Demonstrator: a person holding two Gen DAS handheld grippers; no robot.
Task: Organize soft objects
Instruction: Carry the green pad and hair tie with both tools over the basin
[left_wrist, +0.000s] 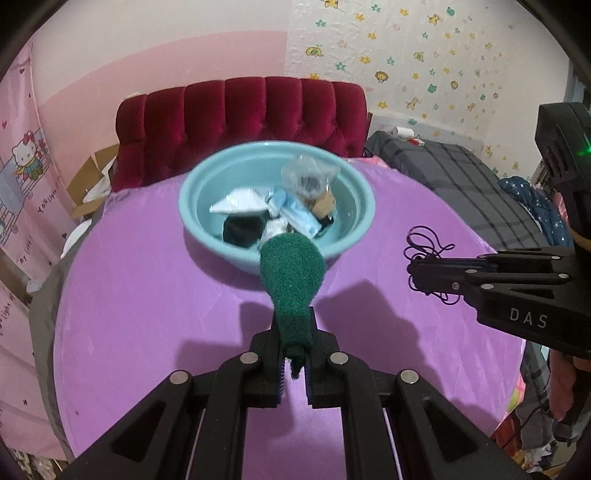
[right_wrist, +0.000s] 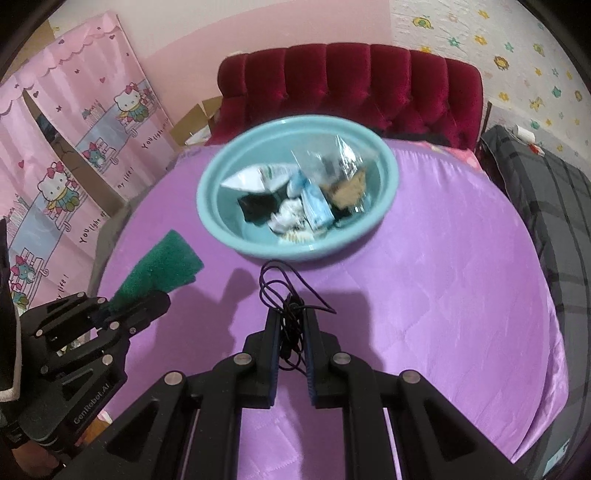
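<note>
While several soft items already lie in the round light-blue plastic basin (right_wrist: 297, 186) on the purple quilted table (right_wrist: 443, 295), two remain outside: the left hand-held gripper (left_wrist: 293, 354) is clamped on a green scouring pad (left_wrist: 293, 273), and the right hand-held gripper (right_wrist: 291, 332) pinches a tangled thin dark cord (right_wrist: 286, 291), both held near the basin's rim.

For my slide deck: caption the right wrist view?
Right gripper pinches a tangled black cord near the filled blue bowl; left gripper holds a green scouring pad.
</note>
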